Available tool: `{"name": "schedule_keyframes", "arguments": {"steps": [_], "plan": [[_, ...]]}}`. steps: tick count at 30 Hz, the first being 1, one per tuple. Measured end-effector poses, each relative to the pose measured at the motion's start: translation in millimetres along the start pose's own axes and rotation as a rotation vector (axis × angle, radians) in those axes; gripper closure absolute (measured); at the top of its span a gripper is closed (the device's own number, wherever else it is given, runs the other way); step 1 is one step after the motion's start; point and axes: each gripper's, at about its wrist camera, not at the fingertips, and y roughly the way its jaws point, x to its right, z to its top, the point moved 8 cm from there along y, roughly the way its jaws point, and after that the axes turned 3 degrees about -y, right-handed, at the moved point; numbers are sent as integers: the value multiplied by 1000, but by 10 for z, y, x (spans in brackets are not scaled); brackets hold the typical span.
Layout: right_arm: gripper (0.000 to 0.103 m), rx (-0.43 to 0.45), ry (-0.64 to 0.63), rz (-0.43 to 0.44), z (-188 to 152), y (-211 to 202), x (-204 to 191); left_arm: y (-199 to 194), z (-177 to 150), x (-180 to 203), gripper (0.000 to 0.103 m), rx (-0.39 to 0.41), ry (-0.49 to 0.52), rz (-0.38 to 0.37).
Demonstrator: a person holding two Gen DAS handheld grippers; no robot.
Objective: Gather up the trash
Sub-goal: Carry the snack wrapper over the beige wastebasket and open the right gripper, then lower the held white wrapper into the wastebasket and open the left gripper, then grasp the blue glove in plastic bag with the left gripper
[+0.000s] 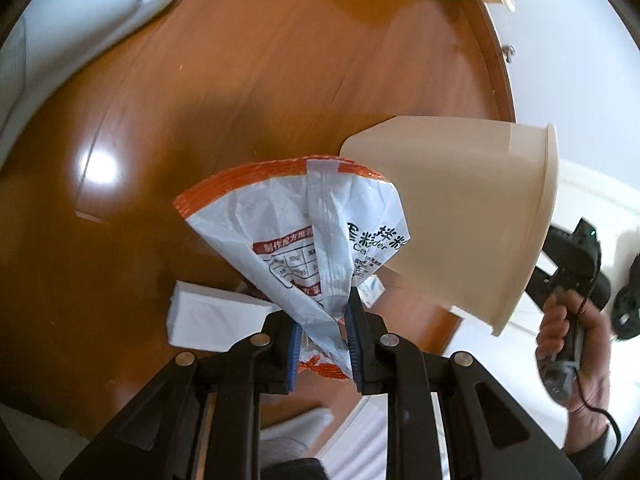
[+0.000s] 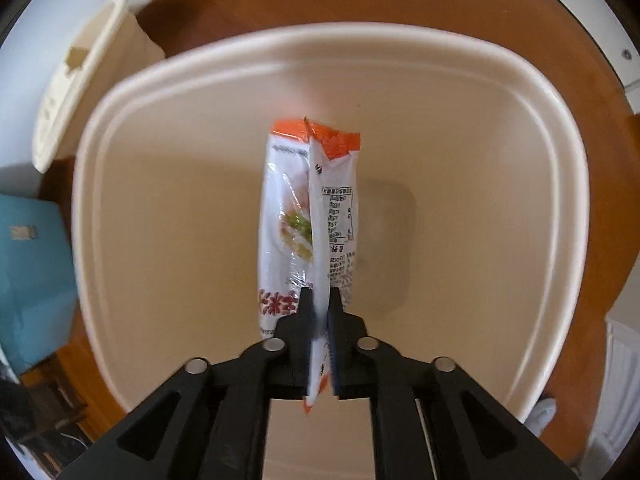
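My left gripper (image 1: 322, 312) is shut on a white and orange food packet (image 1: 304, 216), held above the wooden floor next to the side of a beige trash bin (image 1: 460, 208). My right gripper (image 2: 319, 300) is shut on a second white and orange packet (image 2: 310, 208) and holds it upright over the open mouth of the same beige bin (image 2: 200, 240), whose inside looks bare. The hand with the right gripper (image 1: 576, 280) shows past the bin's rim in the left wrist view.
A white box (image 1: 212, 320) lies on the wooden floor (image 1: 240, 80) below the left packet. A white slipper (image 1: 100, 4) is at top left. In the right wrist view a cream lid-like piece (image 2: 76, 80) and a teal box (image 2: 32, 280) stand left of the bin.
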Motion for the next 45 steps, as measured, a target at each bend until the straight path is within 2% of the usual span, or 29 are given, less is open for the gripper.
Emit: {"name": "schedule_keyframes", "arguments": {"steps": [2,3,7,9,12,14,17,20,22,24,26,30,32,34,35,40,43,44,45], "plan": [[18,35,-11,-3,3,-100,-45,-86,6,70,84,21,42,19],[10,49,-19,-3,-7,-152,-61,-133,13,120,84,33,66,29],[8,165,-40,74,-260,-706,-200,-383,-27,373,84,74,152,14],[8,280,-23,148,-550,-1214,-170,-506,-34,616,84,88,202,-15],[8,375,66,246,-1168,-1762,96,-734,-101,1149,84,118,313,-68],[8,403,159,285,-1773,-1998,333,-811,-173,1563,84,124,399,-96],[8,427,277,307,-2289,-2034,674,-766,-293,2189,84,122,547,-96],[8,432,377,286,-2578,-1910,1236,-423,-335,2714,84,100,686,-8],[8,386,437,309,-2569,-1791,1426,-114,-299,2905,84,72,728,56],[8,375,496,425,-2587,-1791,1495,157,-258,2942,84,60,743,128],[8,369,540,492,-2596,-1760,1552,427,-199,2917,83,51,737,209],[8,379,555,564,-2575,-1831,1578,815,-72,2705,81,27,703,330],[8,388,545,560,-2567,-1874,1586,855,-73,2653,75,49,718,376],[8,386,549,563,-2582,-1907,1616,801,-141,2638,43,68,733,370],[8,378,554,567,-2596,-1890,1616,739,-136,2619,38,75,741,366],[8,358,566,567,-2674,-1825,1638,289,-377,2620,37,83,813,266],[8,364,565,571,-2660,-1829,1587,-58,-704,2163,36,102,876,261],[8,366,558,572,-2653,-1837,1563,-131,-805,1950,33,107,856,260],[8,367,550,572,-2648,-1843,1535,-142,-831,1768,25,105,814,256]]}}
